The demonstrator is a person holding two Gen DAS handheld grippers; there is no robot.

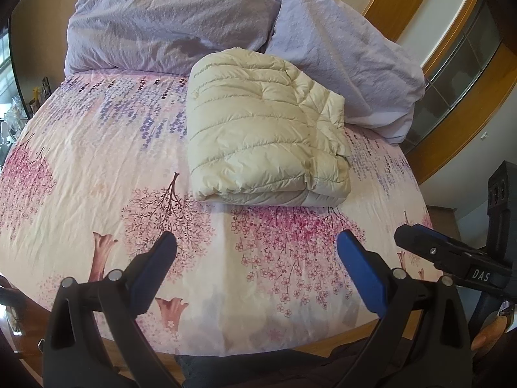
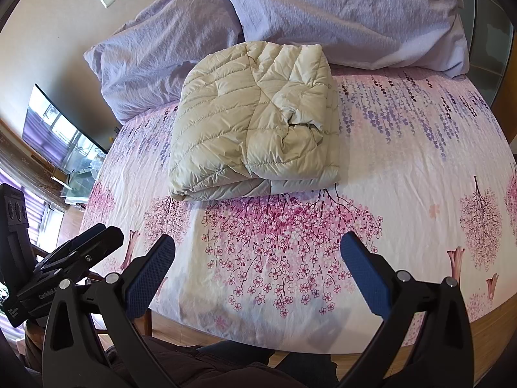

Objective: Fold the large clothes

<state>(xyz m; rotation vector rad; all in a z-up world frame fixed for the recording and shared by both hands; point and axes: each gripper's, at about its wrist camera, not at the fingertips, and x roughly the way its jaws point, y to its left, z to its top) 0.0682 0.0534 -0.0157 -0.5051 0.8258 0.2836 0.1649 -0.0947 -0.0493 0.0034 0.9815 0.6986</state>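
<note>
Jacket (image 1: 265,129) sits folded into a bundle mid-bed (image 1: 97,168), against the pillows (image 1: 168,16). Left gripper (image 1: 257,252) and right gripper (image 2: 258,252) hover spread, empty. Folding looks finished; only tidying remains.

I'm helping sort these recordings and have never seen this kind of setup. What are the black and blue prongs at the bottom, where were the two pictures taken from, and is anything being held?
There is no robot here. A person holds a two-finger gripper in each hand, and each gripper carries a wide-angle camera looking forward along its fingers. One picture comes from the left gripper, the other from the right gripper. The prongs are their blue-padded fingers. Both stand wide apart and hold nothing.

Ahead is a bed with a flowered sheet. On it lies a cream quilted jacket, folded into a bundle. Behind it sit two lilac pillows. In the left camera's picture, the other gripper pokes in at the right edge.
</note>
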